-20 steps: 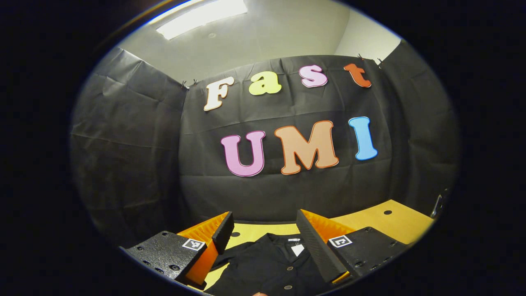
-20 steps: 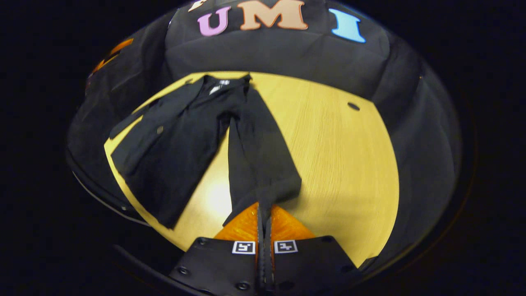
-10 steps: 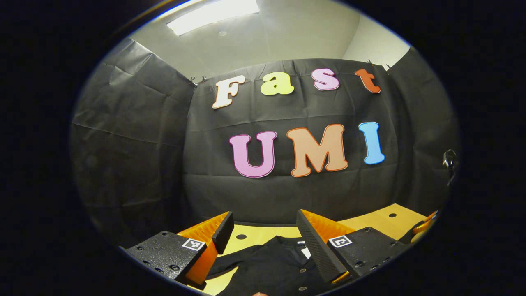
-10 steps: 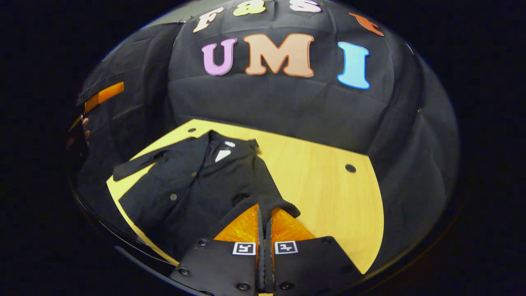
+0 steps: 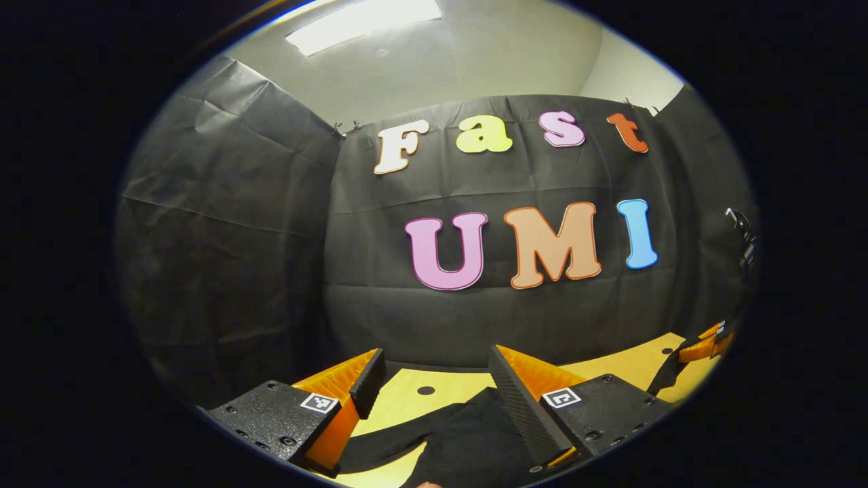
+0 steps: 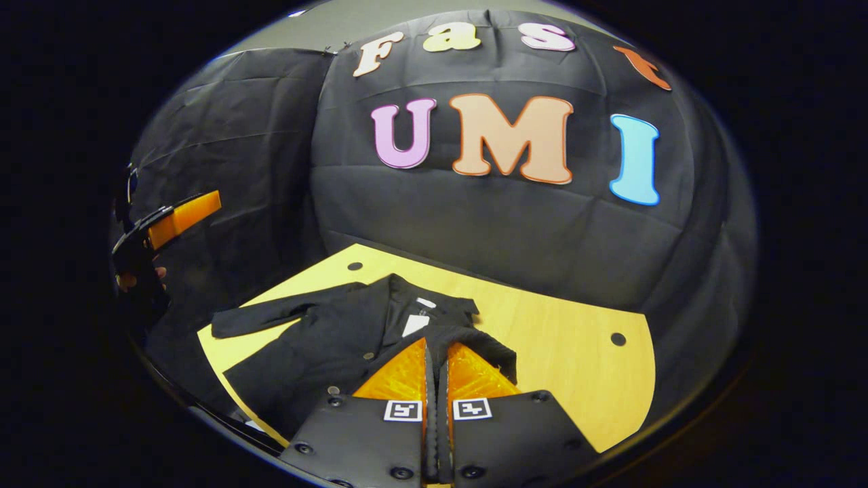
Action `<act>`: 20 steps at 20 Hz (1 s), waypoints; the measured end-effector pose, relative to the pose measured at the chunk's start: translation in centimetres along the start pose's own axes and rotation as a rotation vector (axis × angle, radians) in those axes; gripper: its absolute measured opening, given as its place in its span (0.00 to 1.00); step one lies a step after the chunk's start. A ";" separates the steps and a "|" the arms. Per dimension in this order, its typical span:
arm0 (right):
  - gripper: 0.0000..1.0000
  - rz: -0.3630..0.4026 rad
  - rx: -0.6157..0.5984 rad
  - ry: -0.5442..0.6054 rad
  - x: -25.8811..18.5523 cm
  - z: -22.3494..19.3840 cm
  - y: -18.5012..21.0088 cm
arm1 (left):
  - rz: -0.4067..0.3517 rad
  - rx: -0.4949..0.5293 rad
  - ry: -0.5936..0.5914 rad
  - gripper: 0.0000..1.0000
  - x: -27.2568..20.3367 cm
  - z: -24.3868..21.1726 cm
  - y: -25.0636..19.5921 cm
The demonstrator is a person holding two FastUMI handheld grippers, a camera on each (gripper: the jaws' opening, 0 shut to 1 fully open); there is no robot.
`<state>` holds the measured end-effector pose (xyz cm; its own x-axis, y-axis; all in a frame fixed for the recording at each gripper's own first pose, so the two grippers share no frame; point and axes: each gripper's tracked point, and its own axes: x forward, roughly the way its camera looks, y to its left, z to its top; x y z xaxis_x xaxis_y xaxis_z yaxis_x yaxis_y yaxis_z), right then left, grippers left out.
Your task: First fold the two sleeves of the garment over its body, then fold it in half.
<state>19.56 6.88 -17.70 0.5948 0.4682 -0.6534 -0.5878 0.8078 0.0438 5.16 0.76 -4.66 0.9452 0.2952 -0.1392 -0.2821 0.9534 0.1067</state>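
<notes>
A: Right claw (image 6: 434,352) — fingers pressing together, pinching the cuff of one sleeve (image 6: 475,339), holding it over the garment (image 6: 319,346) body near the collar.

B: Garment is lying on the counter (image 6: 563,366), left of centre; its other sleeve (image 6: 264,315) is stretching out flat to the far left.

A: Left claw (image 5: 434,379) is hanging wide, gripping nothing, above the garment's edge.

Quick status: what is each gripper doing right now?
Left gripper: open, holding nothing, above the garment.
Right gripper: closed on the garment's sleeve.
</notes>
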 end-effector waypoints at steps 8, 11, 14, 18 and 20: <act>0.02 0.094 -0.085 0.028 6.2 2.5 7.7 | 0.090 -0.010 0.015 0.99 -1.9 -1.0 7.6; 0.02 0.128 -0.112 0.062 9.2 2.3 10.9 | 0.120 -0.004 0.022 0.99 -2.5 -1.5 10.5; 0.02 0.150 -0.134 0.101 12.3 1.8 13.4 | 0.150 0.001 0.030 0.99 -2.9 -2.3 13.3; 0.02 0.158 -0.157 0.178 17.0 0.7 16.0 | 0.185 -0.005 0.053 0.93 -2.6 -3.9 16.7; 0.02 0.154 -0.168 0.208 19.0 0.1 17.2 | 0.205 -0.004 0.068 0.93 -2.5 -4.8 18.6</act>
<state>20.83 29.70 -29.25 0.3767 0.4836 -0.7901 -0.7551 0.6544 0.0405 -3.26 18.01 -7.08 0.8549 0.4861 -0.1813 -0.4678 0.8734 0.1355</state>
